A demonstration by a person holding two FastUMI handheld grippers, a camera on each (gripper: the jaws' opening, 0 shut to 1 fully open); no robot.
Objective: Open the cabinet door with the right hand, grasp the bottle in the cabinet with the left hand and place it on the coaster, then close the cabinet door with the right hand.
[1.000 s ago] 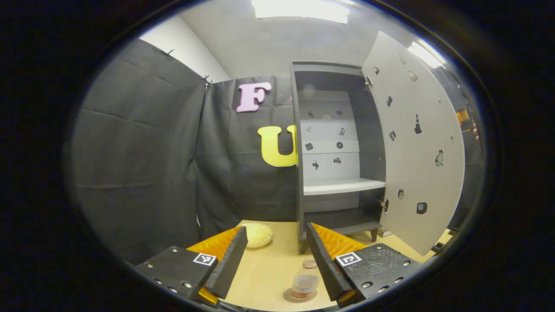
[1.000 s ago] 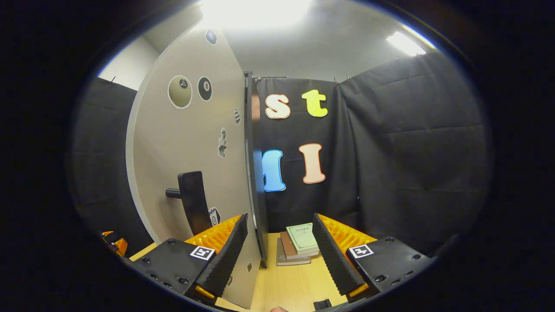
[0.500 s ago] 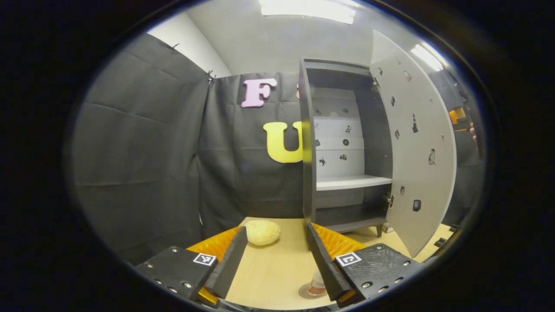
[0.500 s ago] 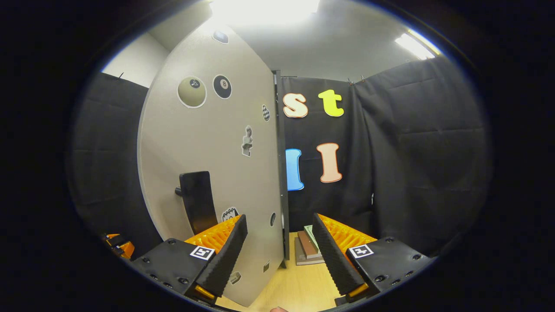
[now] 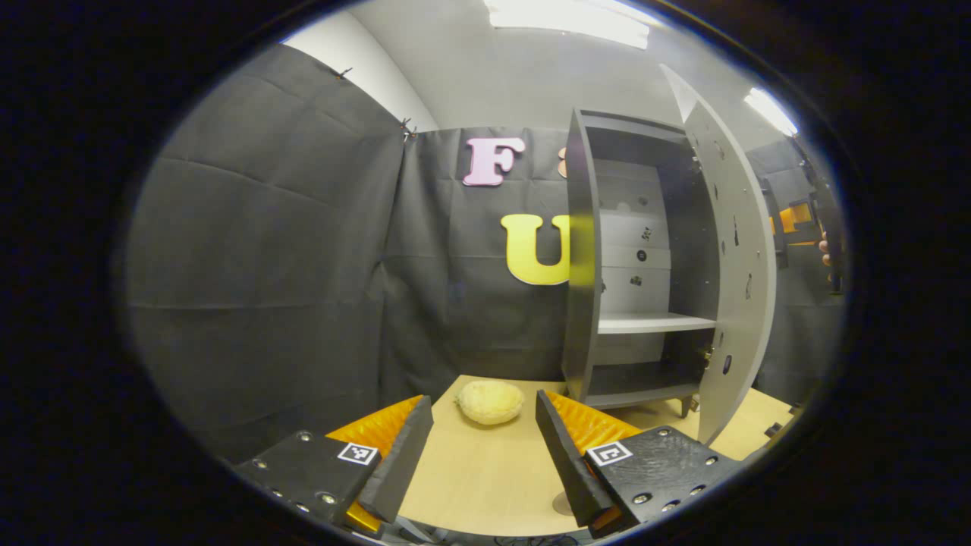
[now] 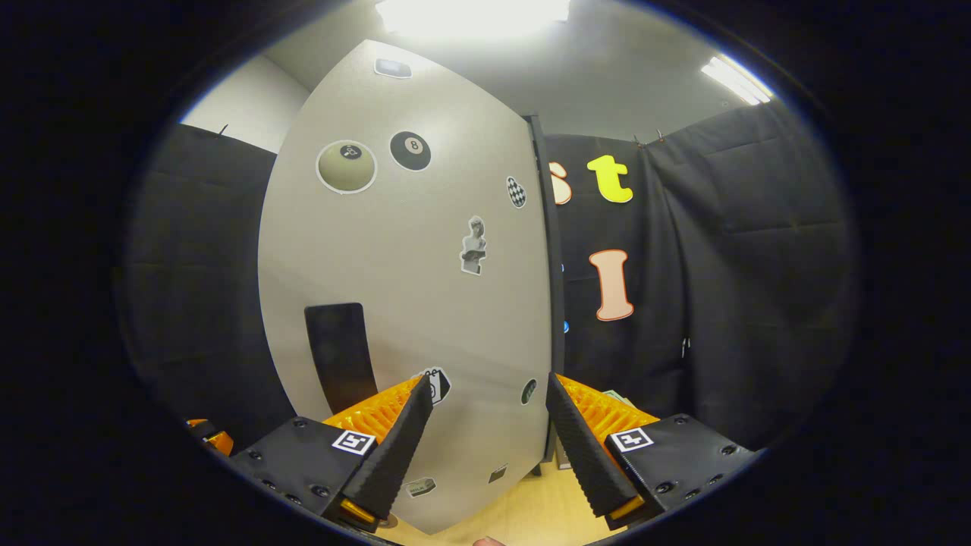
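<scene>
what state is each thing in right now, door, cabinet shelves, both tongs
cabinet door: partly open, swung out from the cabinet
door handle: free, nothing gripping it
cabinet shelves: bare where they can be seen
left tongs: open, empty, above the table
right tongs: open, empty, close to the door's outer face
yellow round thing: lying on the table, left of the cabinet

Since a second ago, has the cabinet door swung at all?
Yes. The cabinet door has swung toward closed: in the right gripper view its far edge now covers more of the black cloth wall, hiding the books seen earlier.
</scene>
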